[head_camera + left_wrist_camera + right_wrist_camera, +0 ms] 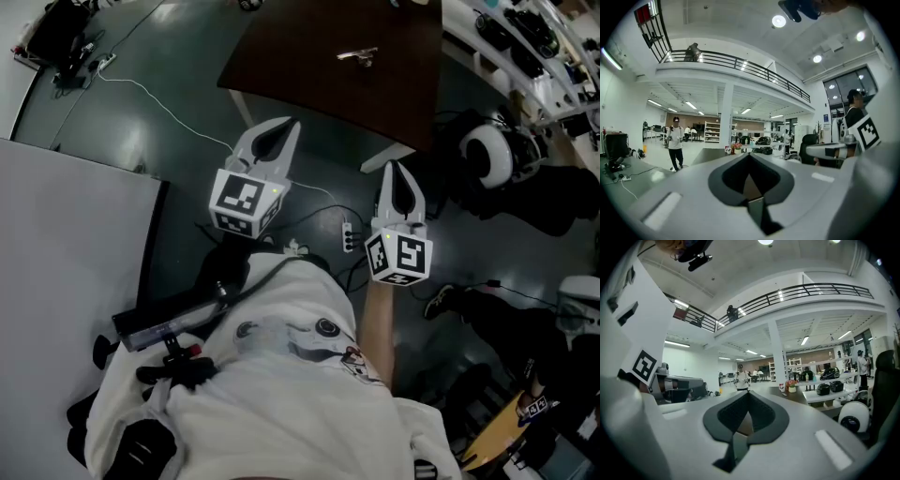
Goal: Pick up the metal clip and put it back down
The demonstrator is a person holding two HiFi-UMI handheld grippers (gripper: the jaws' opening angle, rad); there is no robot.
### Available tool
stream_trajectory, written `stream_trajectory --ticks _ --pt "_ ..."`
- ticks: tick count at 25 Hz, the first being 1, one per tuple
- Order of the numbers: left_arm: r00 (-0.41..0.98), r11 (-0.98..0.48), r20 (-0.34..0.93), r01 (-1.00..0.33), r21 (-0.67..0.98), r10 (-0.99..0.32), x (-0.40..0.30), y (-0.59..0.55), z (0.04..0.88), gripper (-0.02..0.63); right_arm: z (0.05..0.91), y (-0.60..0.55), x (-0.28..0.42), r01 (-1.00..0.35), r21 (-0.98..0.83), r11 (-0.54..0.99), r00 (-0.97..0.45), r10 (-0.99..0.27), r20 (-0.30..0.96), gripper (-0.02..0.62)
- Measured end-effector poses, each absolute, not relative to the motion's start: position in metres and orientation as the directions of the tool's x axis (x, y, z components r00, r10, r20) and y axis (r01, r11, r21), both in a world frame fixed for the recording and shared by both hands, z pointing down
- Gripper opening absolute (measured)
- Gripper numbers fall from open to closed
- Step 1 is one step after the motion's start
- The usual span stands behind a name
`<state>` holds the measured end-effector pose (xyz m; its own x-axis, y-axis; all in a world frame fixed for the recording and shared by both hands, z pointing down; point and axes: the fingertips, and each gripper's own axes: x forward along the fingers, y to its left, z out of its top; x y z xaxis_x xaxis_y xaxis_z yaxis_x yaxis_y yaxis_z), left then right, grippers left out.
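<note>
right gripper [395, 170]: jaws pressed fully together with nothing between them. Its own view shows the dark pads meeting at the tip. It's held close to the person's body, nose pointing forward.
left gripper [284, 127]: same deal, tips closed on each other and empty. It sits just beside the right one and a bit further forward.
marker cubes: one at the back end of each gripper, right up against the person's white shirt [281, 375].
below the grippers: just floor, with a white cable [159, 103] trailing off to the left and a power strip [348, 237] lying between the two.
metal clip [359, 55]: well ahead of both sets of tips, out on the dark table [309, 84]. It's forward and slightly right of the left gripper, forward and slightly left of the right one. Nothing is touching it. I can't pick it out in either gripper view; both cameras look level across the hall, not down at the tabletop.
step in hand: looks to me like the reach hasn't started, so this is the approach.
how I'd do it: the right gripper seems better lined up, so use that one. Open the jaws before getting to the table, not over the clip. Tip the nose down so the clip comes into that gripper's own view, then straddle its narrow side.
watch out: it's a small shiny thing on a smooth top, so I'd guess it skids if one jaw lands first.
</note>
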<state>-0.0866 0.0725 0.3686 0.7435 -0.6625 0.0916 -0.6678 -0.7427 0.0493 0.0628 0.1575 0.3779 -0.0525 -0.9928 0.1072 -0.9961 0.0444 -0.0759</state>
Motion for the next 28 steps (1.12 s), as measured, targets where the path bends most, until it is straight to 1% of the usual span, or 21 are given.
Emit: stream_trajectory --ticks 7,12,20,24,28 --pt "0.741 -0.74 0.117 -0.67 0.061 -0.661 -0.09 0.078 0.378 -0.002 0.38 0.158 0.047 -0.993 -0.077 0.095 -0.103 -0.988 0.113 0.002" --pt "0.733 -0.736 0.157 -0.675 0.051 -0.662 -0.063 0.102 0.393 -0.002 0.391 0.174 0.075 -0.989 -0.103 0.106 -0.118 -0.986 0.12 0.002" --pt "0.743 -0.745 0.199 -0.662 0.08 -0.639 -0.063 0.091 0.407 -0.002 0.399 0.16 0.075 -0.989 -0.124 0.08 -0.097 -0.985 0.14 0.0" --pt "0.757 -0.757 0.188 -0.647 0.09 -0.625 -0.054 0.059 0.407 -0.002 0.396 0.136 0.086 -0.993 -0.115 0.019 -0.035 -0.99 0.14 0.0" --pt "0.776 -0.773 0.16 -0.627 0.094 -0.61 -0.042 0.021 0.398 -0.002 0.379 0.105 0.094 -0.996 -0.084 0.0 -0.009 -0.995 0.1 0.0"
